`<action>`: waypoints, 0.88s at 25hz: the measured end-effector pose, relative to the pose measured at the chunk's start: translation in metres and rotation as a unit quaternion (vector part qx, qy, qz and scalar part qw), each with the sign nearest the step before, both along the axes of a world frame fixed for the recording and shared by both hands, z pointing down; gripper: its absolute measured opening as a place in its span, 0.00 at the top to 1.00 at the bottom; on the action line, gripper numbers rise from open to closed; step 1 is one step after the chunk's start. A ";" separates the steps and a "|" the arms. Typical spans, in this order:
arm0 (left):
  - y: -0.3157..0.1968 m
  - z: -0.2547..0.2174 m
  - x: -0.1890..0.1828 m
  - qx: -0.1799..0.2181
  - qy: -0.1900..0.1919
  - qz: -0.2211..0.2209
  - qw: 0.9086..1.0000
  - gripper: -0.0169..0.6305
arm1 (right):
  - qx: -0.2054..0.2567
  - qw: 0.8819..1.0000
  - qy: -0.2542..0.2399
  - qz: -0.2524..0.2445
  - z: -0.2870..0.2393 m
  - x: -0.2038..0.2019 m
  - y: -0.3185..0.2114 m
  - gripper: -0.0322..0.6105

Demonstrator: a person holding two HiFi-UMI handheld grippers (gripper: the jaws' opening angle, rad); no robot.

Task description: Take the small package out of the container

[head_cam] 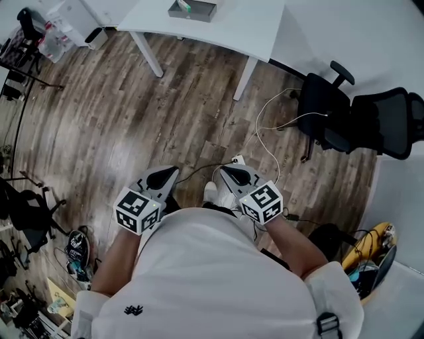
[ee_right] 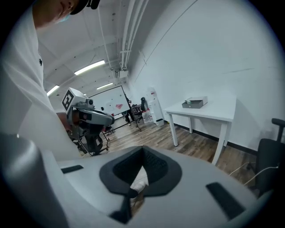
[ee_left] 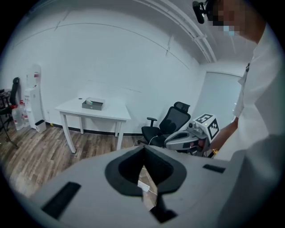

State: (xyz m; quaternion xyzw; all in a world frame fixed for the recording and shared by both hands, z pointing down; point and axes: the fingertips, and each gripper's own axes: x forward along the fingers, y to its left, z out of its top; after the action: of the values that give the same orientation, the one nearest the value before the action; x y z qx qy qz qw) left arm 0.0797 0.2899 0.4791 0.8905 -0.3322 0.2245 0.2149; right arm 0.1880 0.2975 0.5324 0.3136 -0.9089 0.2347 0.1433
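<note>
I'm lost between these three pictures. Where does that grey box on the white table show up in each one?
Head view: grey box at the top edge, centre.
Left gripper view: grey box left of centre, mid-height.
Right gripper view: grey box right of centre, mid-height.
Shared landmark: the white table beneath it.

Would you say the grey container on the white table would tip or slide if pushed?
The grey container looks low and wide, so tipping seems unlikely. On the smooth white table it would probably slide.
</note>
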 end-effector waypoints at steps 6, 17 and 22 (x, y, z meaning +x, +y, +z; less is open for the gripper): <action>-0.038 0.003 -0.004 -0.001 0.020 -0.001 1.000 0.96 | 0.007 1.000 0.004 0.002 0.000 -0.011 -0.037 0.94; -0.169 0.004 -0.044 0.004 0.062 0.067 0.996 0.96 | 0.010 0.997 0.055 0.056 -0.010 -0.049 -0.149 0.93; -0.227 -0.005 -0.087 0.018 0.060 0.085 0.994 0.96 | 0.010 0.995 0.069 0.069 -0.015 -0.083 -0.209 0.93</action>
State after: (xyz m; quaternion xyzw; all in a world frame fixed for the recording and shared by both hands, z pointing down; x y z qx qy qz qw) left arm -0.0070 0.0625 0.4742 0.9311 -0.2456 0.1818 0.1991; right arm 0.1047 0.0883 0.5174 0.3923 -0.8753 0.2127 0.1863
